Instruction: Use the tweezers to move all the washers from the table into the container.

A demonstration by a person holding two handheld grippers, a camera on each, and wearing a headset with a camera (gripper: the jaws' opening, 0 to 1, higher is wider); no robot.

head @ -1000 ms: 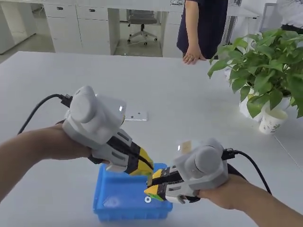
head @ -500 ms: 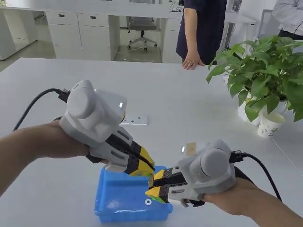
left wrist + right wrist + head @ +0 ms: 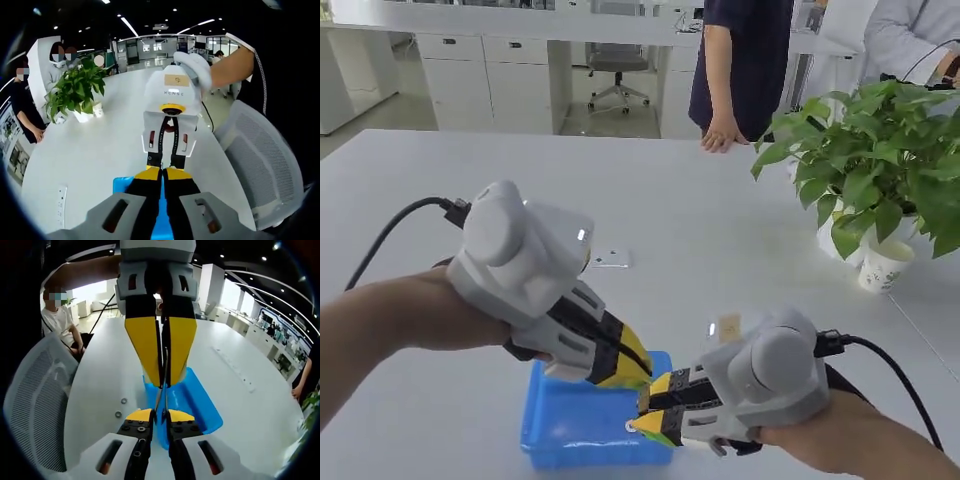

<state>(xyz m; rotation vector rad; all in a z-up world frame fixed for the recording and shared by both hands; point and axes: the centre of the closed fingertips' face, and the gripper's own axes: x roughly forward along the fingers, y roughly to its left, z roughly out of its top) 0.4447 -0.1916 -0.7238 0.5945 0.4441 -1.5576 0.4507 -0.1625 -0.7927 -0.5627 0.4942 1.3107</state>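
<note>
Little has shifted since a second ago: left gripper (image 3: 632, 368) and right gripper (image 3: 642, 415) both still clamp the tweezers (image 3: 162, 385), lower centre, over the container (image 3: 570, 432). Beyond, two washers (image 3: 123, 401) on the table (image 3: 720, 230), right gripper view's lower left. Light, flat, slippery; I'd nip each rim.

The left hand (image 3: 445, 322) tilts the left gripper (image 3: 632, 368) down towards the right, while the right hand (image 3: 825, 438) points the right gripper (image 3: 642, 418) leftward just under it, tips almost meeting, both pairs of jaws pressed to a thin slit.
</note>
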